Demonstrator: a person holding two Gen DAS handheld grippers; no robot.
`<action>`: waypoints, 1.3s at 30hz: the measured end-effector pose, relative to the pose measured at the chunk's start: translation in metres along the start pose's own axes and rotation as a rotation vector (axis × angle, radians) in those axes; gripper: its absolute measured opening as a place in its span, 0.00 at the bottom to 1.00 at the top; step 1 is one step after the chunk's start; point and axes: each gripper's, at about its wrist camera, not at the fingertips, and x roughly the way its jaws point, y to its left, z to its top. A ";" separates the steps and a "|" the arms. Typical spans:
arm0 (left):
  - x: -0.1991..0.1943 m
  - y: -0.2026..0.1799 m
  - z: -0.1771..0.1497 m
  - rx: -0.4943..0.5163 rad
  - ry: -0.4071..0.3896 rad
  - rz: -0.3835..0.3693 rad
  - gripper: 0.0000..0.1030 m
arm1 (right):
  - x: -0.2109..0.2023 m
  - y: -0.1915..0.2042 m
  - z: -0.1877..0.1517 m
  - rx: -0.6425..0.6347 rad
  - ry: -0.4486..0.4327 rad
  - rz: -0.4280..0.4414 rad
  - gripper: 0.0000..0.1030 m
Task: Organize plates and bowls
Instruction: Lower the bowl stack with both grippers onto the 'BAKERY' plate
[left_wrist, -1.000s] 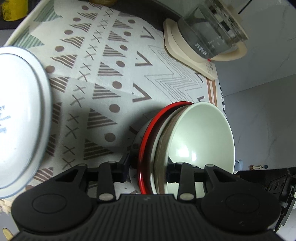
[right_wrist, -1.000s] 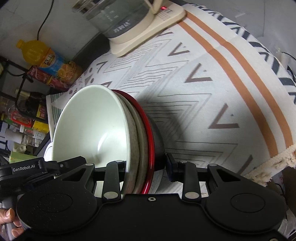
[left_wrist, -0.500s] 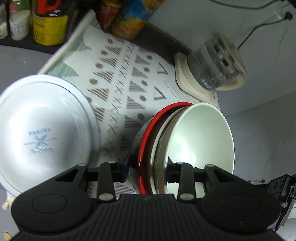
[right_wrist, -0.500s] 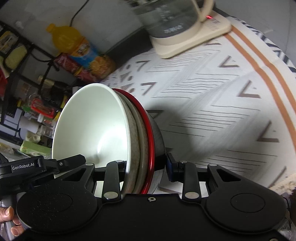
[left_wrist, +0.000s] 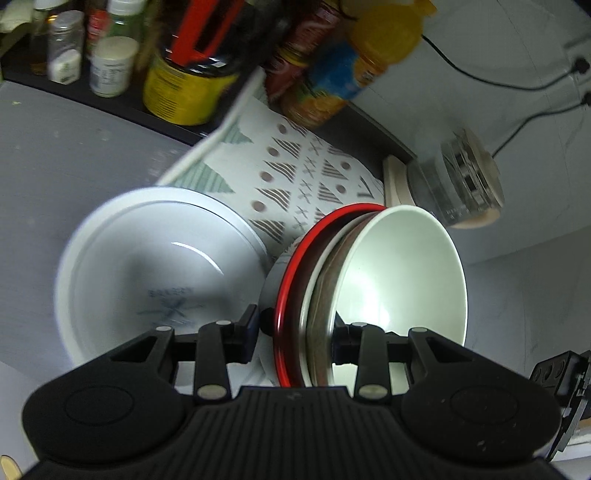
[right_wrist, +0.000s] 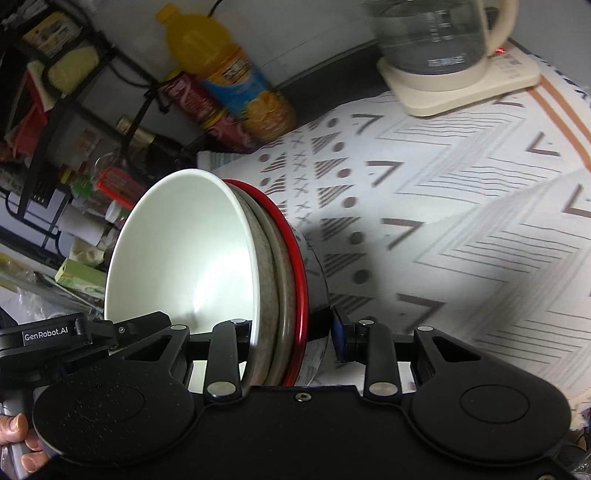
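The desk (right_wrist: 480, 229) wears a patterned cloth with triangles, crosses and chevrons, and to the right of the bowl stack the cloth lies mostly bare up to its orange stripe, so that's the open side. The white bowl (left_wrist: 155, 273) sits just left of the stack, near the cloth's edge, with faint blue print inside too blurred to read. The stack of bowls (left_wrist: 369, 288) is held tilted above the cloth: a pale green bowl innermost, a speckled one behind it, then a red-rimmed one. Both grippers are clamped on it, the left gripper (left_wrist: 295, 341) and right gripper (right_wrist: 291, 341) each with jaws pinching the nested rims from opposite sides. Behind the stack stands a glass kettle (right_wrist: 432, 33) on a cream base with a red light. Also behind it, an orange drink bottle (right_wrist: 229, 81) and a red can crowd the back edge, beside a rack of jars. "GenRobot.AI" reads on the other gripper's body, left of the stack.
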 end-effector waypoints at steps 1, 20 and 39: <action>-0.003 0.004 0.002 -0.002 -0.003 0.003 0.34 | 0.003 0.005 0.000 -0.004 0.005 0.002 0.30; -0.023 0.088 0.028 -0.051 0.033 0.037 0.34 | 0.062 0.062 -0.020 0.011 0.110 -0.005 0.30; -0.015 0.114 0.038 -0.037 0.078 0.038 0.34 | 0.081 0.072 -0.036 0.062 0.130 -0.037 0.30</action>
